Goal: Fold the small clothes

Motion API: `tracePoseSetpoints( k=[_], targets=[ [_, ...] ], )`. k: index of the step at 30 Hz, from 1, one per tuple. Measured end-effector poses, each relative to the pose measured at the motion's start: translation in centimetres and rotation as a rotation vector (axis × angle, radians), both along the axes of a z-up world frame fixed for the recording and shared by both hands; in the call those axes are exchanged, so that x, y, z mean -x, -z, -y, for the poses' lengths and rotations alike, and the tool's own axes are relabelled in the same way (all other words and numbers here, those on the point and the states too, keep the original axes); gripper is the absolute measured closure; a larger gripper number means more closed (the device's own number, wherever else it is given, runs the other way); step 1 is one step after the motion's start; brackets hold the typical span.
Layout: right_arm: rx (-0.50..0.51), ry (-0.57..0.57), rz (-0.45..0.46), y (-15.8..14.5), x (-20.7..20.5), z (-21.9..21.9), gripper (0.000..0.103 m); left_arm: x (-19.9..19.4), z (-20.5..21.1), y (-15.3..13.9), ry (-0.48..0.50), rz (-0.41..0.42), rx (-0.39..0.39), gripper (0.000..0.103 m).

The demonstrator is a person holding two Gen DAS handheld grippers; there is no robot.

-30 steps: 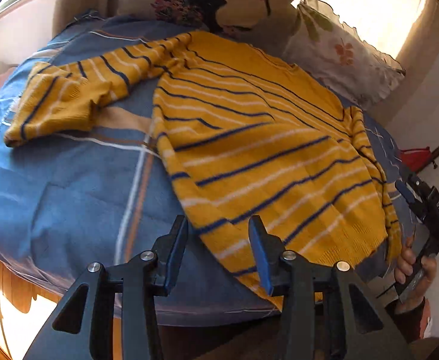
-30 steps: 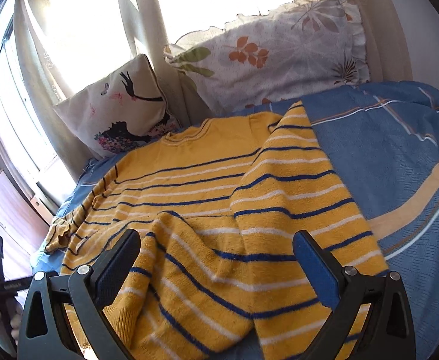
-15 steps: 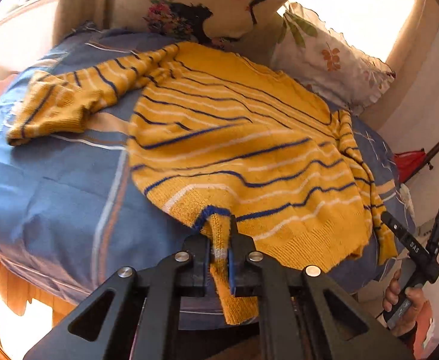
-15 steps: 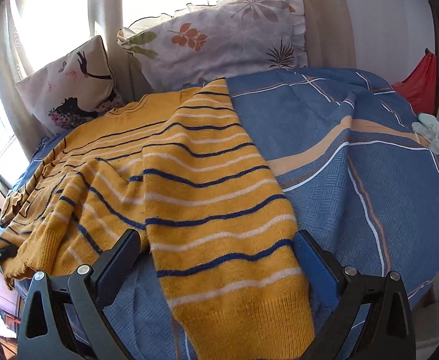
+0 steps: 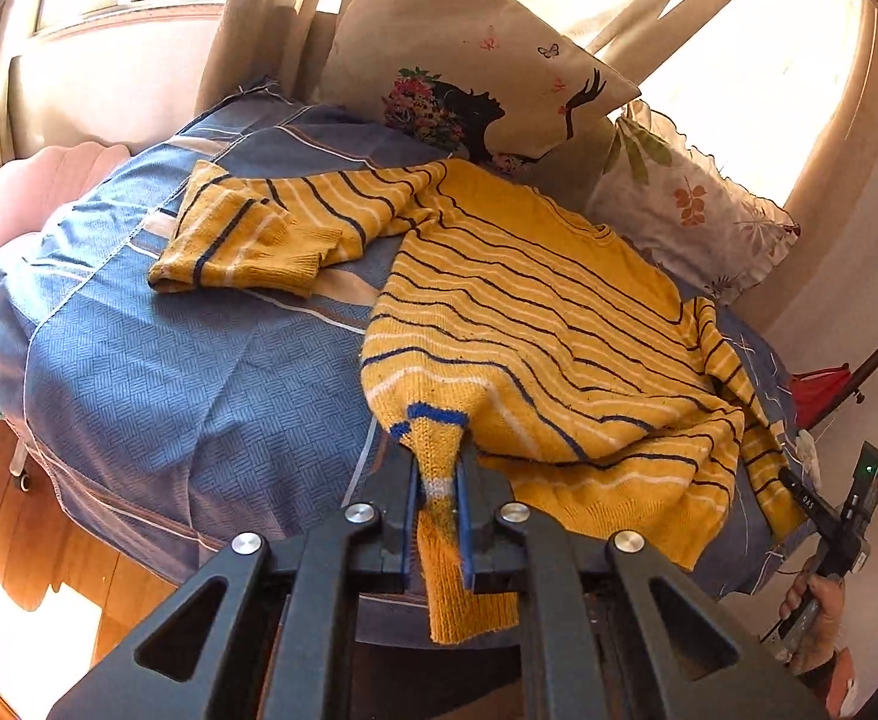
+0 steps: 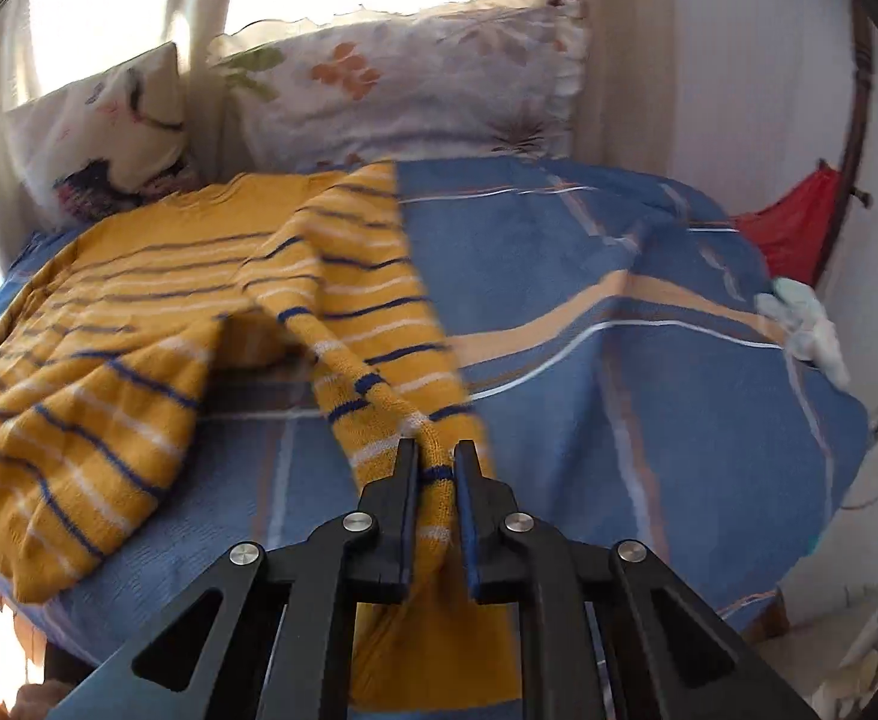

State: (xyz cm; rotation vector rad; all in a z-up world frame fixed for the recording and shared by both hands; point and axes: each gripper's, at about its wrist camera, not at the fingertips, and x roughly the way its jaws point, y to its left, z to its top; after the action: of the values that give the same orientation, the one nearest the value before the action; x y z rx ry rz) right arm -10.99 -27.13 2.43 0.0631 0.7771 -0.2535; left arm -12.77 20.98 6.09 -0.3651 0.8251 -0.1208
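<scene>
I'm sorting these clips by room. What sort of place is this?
Most likely a bedroom: a yellow striped sweater lies on a bed with a blue blanket, two pillows lean by a curtained window.

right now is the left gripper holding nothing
No, the left gripper is shut on the hem of the yellow striped sweater, with the knit pinched between its pads.

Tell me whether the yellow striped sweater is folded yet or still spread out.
Mostly spread. The sweater lies open across the bed, one sleeve flung sideways; only its hem is pinched up by the left gripper and right gripper.
</scene>
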Motion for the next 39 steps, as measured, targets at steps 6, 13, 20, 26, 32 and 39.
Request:
tracePoseSetpoints(
  k=[6, 13, 20, 26, 32, 39],
  targets=[
    [-0.089, 0.168, 0.090, -3.5, 3.2, 4.1, 0.037, 1.0, 0.6, 0.4, -0.001, 0.012, -0.040, 0.093],
    [-0.524, -0.326, -0.012, 1.5, 0.2, -5.3, 0.022, 1.0, 0.8, 0.7, -0.014, 0.011, -0.022, 0.093],
    [-0.690, -0.508, -0.113, 3.1, -2.9, -10.3, 0.089, 1.3, 1.5, 0.5, 0.016, 0.007, 0.011, 0.093],
    [-0.683, -0.488, -0.027, -0.6, 2.2, -5.6, 0.090, 4.4, 1.0, -0.8, 0.090, 0.035, 0.005, 0.098],
    [-0.436, -0.194, 0.050, -1.9, 7.3, 2.1, 0.069, 4.6, -2.6, -0.4, -0.056, 0.005, -0.055, 0.098],
    [-0.215, 0.103, 0.034, -0.1, 4.9, 8.2, 0.016, 1.8, -1.3, -1.2, -0.009, 0.050, 0.046, 0.084]
  ],
)
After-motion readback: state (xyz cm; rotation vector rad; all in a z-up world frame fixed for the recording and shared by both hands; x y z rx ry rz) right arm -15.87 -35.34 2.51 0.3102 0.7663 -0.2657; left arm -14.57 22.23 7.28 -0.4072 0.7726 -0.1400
